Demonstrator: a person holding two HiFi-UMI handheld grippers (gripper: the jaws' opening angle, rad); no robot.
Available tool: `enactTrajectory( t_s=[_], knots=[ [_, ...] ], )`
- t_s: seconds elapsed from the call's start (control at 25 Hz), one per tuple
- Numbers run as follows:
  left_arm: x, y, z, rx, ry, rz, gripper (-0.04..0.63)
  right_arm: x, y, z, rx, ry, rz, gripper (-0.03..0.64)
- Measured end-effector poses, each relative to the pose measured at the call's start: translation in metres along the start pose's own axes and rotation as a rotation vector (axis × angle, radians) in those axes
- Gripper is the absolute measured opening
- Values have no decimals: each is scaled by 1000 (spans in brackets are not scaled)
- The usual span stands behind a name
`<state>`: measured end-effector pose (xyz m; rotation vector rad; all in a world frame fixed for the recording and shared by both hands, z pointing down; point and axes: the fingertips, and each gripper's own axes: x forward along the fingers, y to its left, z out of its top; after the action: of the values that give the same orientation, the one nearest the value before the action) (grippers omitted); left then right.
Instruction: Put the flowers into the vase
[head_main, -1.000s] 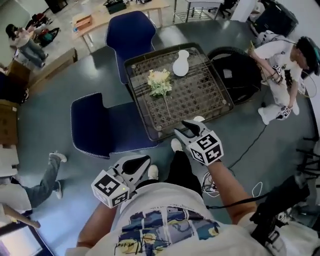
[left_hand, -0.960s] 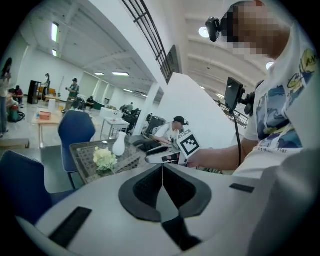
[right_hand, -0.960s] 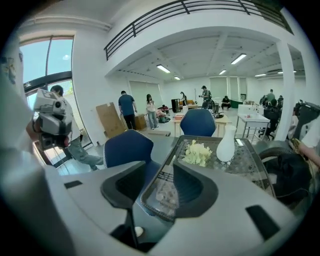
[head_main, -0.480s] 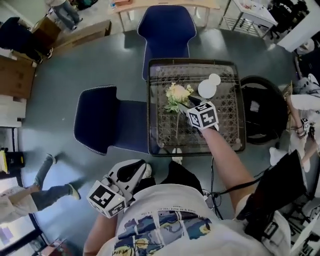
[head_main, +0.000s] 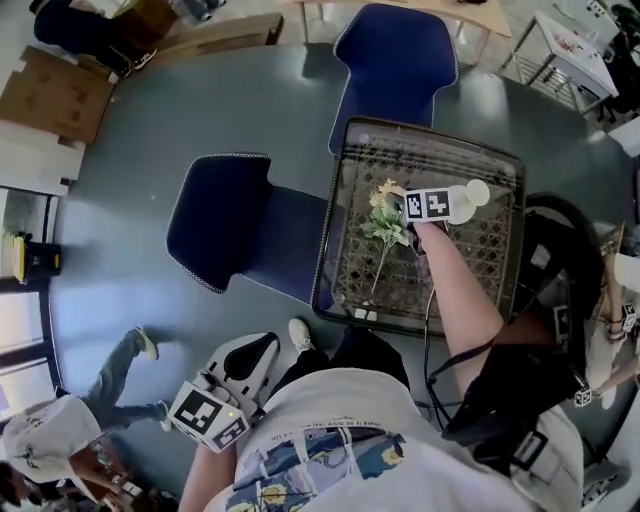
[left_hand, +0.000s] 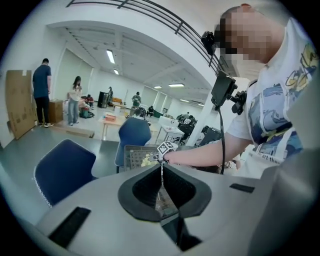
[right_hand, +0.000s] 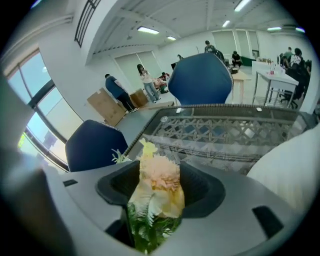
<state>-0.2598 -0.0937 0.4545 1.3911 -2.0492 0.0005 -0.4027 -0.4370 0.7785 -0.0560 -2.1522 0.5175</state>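
Reaching out from the near edge of the table, the right gripper (head_main: 405, 203) has crossed to the middle of the wicker-patterned table (head_main: 340, 160) and now sits at the head of the flowers (head_main: 385, 215). Its jaws have just been opening and now stand as wide as they go. The right gripper view shows the cream and pale pink blooms and their ferny greenery between the jaws, with a clear gap to each pad, so nothing is gripped yet. The left gripper (head_main: 262, 345) has stayed low at the bottom left of the head view, close to the person's body. Its jaws are pressed together on nothing.

The bouquet lies flat on the table in the upper middle of the head view, with its stem running down toward the near rim. The white vase (head_main: 472, 194) stands just right of the right gripper's marker cube, though I cannot tell whether it is upright or tipped.

The main risk, as I judge it, is where the jaws close. They bracket the blooms rather than the stem, so a squeeze here could crush petals and leave the stem hanging at a poor angle for the vase mouth. The vase is also close beside the wrist, and a sideways swing could knock it, with the left gripper too far off to steady it.
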Motion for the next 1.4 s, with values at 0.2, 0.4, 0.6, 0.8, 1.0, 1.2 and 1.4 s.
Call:
enactTrajectory(
  t_s=[0.2, 0.4, 0.6, 0.8, 1.0, 1.2, 1.4],
  knots=[
    [-9, 6, 4, -19, -14, 45, 11, 0, 2, -2, -11, 13, -9, 121],
    [-7, 2, 13, 8, -26, 5, 11, -32, 27, 16, -92, -72, 0, 78],
    [5, -12, 22, 69, -36, -79, 11, -89, 57, 40, -194, -198, 7, 72],
    [9, -36, 36, 137, -53, -185, 11, -174, 82, 71, -288, -341, -30, 71],
    [8, -55, 44, 199, -86, -273, 11, -283, 100, 112, -373, -547, -109, 71],
    [15, -72, 50, 226, -96, -326, 11, -375, 85, 151, -505, -713, -290, 71],
    [19, -86, 49, 236, -100, -346, 11, -430, 57, 172, -586, -805, -458, 71]
  ],
)
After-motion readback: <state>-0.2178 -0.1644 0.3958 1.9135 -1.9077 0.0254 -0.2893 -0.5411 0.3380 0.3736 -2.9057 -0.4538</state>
